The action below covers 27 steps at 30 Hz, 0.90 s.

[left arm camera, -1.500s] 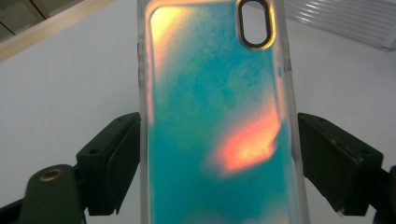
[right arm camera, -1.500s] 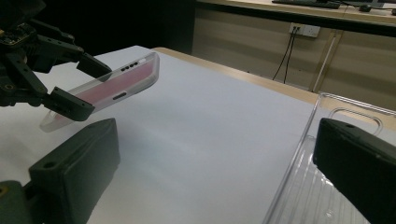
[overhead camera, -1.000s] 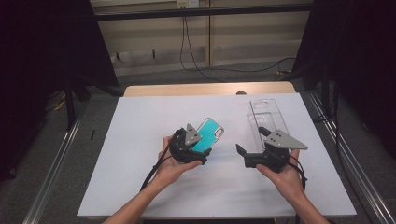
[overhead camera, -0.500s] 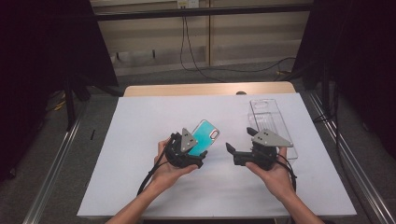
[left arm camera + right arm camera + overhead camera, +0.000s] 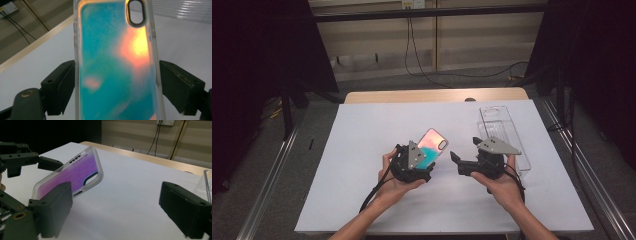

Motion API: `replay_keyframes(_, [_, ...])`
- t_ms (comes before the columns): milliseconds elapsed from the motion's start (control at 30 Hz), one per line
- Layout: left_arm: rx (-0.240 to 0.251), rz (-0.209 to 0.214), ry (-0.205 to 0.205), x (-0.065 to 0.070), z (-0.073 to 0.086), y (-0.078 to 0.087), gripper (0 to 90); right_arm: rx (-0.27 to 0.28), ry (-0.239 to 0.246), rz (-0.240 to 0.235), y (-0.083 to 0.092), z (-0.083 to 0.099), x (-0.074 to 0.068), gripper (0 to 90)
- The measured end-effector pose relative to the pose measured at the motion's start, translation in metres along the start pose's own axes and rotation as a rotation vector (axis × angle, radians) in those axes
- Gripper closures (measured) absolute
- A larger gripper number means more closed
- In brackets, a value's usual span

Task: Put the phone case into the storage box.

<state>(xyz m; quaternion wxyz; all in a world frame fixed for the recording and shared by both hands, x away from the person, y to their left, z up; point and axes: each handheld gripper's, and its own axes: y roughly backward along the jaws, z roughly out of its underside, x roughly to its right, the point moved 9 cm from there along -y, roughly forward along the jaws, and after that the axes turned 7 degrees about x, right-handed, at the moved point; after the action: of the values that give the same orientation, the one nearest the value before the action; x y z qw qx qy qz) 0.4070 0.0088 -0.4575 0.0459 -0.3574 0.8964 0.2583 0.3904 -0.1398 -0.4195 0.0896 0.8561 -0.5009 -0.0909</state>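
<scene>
At the bottom of the high view the two forearms come in, and a little above them, at the centre of the frame, the left gripper (image 5: 419, 167) is clenched on the phone case (image 5: 432, 145), an iridescent one in teal and pink, which it holds tilted above the white table (image 5: 362, 130). In the left gripper view the two black jaws press on the long edges of this case. To the right of it, the right gripper (image 5: 455, 161) points toward the case with nothing between its jaws; they have just been closing a little but stand wide apart. Farther, in the upper right part of the table, a clear plastic tray (image 5: 502, 131) lies flat. I judge the step is a handover or a two-handed grip; next, the right gripper must reach the free end of the case and close there.
</scene>
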Motion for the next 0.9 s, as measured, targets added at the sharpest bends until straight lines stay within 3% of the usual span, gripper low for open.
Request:
replay_keyframes(200, [0.023,-0.027,-0.009,0.002,-0.005,0.001,17.1,-0.108,-0.036,-0.05,-0.004,0.001,-0.004,18.6])
replay_keyframes(300, [0.025,-0.045,-0.04,0.003,-0.006,0.001,17.1,-0.167,-0.041,-0.06,-0.006,0.005,-0.007,19.3])
replay_keyframes(500, [0.032,-0.076,-0.059,0.005,-0.007,-0.003,17.1,-0.198,-0.043,-0.074,-0.01,0.003,-0.011,20.3])
replay_keyframes(533, [0.041,-0.097,-0.065,0.004,-0.008,-0.005,17.1,-0.202,-0.037,-0.069,-0.011,0.003,-0.01,19.9])
replay_keyframes(700, [0.043,-0.101,-0.08,0.006,-0.008,-0.005,17.1,-0.214,-0.007,-0.073,-0.017,0.003,-0.011,17.3])
replay_keyframes(800, [0.049,-0.107,-0.089,0.007,-0.009,-0.005,17.1,-0.2,-0.003,-0.048,-0.02,0.002,-0.01,9.8])
replay_keyframes(833, [0.047,-0.114,-0.097,0.006,-0.009,-0.004,17.1,-0.191,0.001,-0.018,-0.02,0.001,-0.008,9.8])
replay_keyframes(900, [0.048,-0.112,-0.095,0.007,-0.008,-0.005,17.1,-0.176,-0.004,-0.007,-0.02,0.0,-0.007,11.1])
